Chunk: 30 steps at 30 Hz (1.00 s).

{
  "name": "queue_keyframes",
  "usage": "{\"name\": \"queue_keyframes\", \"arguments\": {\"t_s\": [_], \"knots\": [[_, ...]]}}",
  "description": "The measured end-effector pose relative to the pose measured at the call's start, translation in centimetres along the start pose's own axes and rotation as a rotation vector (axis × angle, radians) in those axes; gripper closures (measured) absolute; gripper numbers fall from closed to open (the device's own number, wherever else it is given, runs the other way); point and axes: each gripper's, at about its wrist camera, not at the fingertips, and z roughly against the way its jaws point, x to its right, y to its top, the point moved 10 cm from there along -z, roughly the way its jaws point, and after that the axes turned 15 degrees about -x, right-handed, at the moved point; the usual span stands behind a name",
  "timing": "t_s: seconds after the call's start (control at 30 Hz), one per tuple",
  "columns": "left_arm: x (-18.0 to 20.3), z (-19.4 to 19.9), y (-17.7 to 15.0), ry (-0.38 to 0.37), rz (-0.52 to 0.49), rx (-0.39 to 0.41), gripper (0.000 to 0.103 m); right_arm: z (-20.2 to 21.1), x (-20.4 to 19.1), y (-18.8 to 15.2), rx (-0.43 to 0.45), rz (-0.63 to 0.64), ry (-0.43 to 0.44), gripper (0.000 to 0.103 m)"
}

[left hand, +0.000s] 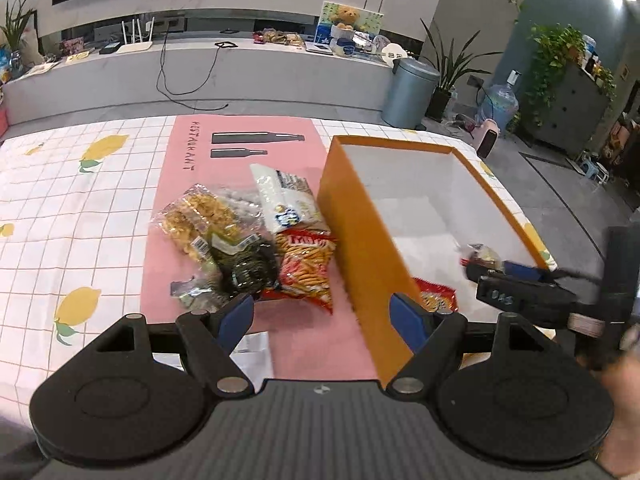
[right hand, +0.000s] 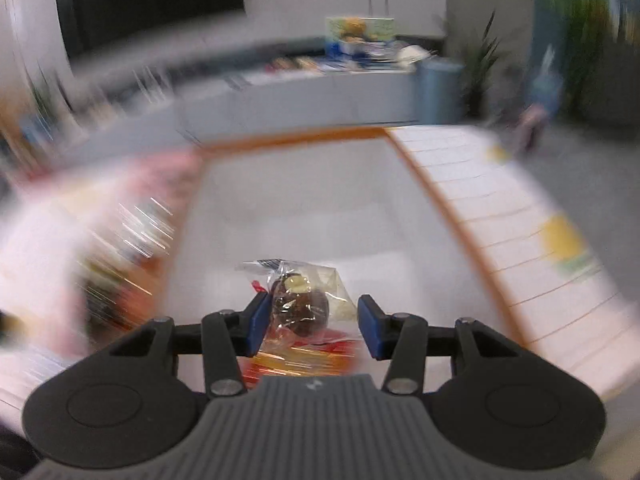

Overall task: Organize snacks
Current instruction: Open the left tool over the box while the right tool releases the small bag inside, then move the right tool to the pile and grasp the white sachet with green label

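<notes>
Two tools are at work over a table (left hand: 72,208) laid with a lemon-check cloth and a pink mat (left hand: 240,136). In the left wrist view the left tool (left hand: 322,314) stands spread wide with nothing between its blue pads; the near corner of the orange box (left hand: 360,248) shows below the gap. The snack pile lies on the mat at about 11 o'clock from this tool, just beside the box's left wall: a clear bag of pale crisps (left hand: 196,216), a white bag (left hand: 286,200) at the pile's 1 o'clock, a red bag of sticks (left hand: 306,264) nearest the box, a dark green pack (left hand: 244,268) and a small silver pack (left hand: 196,292) at the pile's 7 o'clock. The box sits at 1 o'clock from the left tool, open-topped and white inside, with a red packet (left hand: 436,294) on its floor in the near corner. The right tool (left hand: 486,270) reaches in over the box from 3 o'clock, a hand (left hand: 624,380) behind it. In the blurred right wrist view the right tool (right hand: 315,322) is partly closed on a clear-wrapped chocolate (right hand: 300,308), whose wrapper lies against the left pad and reaches toward the right one. It hangs over the inside of the box (right hand: 296,140), with the red packet (right hand: 308,360) below at 6 o'clock.
</notes>
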Motion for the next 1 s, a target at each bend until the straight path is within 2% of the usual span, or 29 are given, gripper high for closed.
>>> {"name": "queue_keyframes", "arguments": {"t_s": [0.03,0.1,0.2,0.33,0.4,0.53,0.73,0.8,0.9,1.0], "knots": [[-0.6,-0.3,-0.3,0.002,0.003,-0.004,0.012,-0.6,-0.1,-0.3,-0.023,0.026,-0.035,0.056],[-1.3,-0.7,-1.0,-0.001,0.014,-0.009,0.012,-1.2,0.0,-0.6,-0.047,0.016,-0.016,0.056],[-2.1,-1.2,-1.9,-0.017,0.01,0.006,0.012,-0.8,0.4,-0.2,-0.026,-0.023,0.019,0.056],[-3.4,-1.9,-2.6,-0.001,0.003,0.037,0.012,-0.3,-0.6,0.3,-0.017,-0.148,0.318,0.056],[-4.2,-2.4,-2.8,0.012,0.005,0.039,0.012,-0.8,-1.4,0.4,-0.036,-0.17,0.383,0.056],[-5.5,-2.3,-3.0,0.01,0.028,0.042,0.013,-2.8,-1.8,0.1,-0.109,-0.253,0.42,0.055],[-6.9,-1.8,-3.2,-0.006,0.058,0.058,0.013,-3.8,-2.4,0.7,-0.148,-0.316,0.499,0.052],[-7.3,-1.8,-3.3,-0.01,0.067,0.055,0.013,-3.4,-2.3,0.4,-0.146,-0.329,0.533,0.033],[-7.7,-1.7,-3.2,-0.018,0.076,0.059,0.013,-2.9,-2.1,0.5,-0.133,-0.358,0.57,0.031],[-8.3,-1.5,-2.9,-0.012,0.089,0.069,0.013,-2.1,-1.8,0.9,-0.104,-0.377,0.549,0.031]]}}
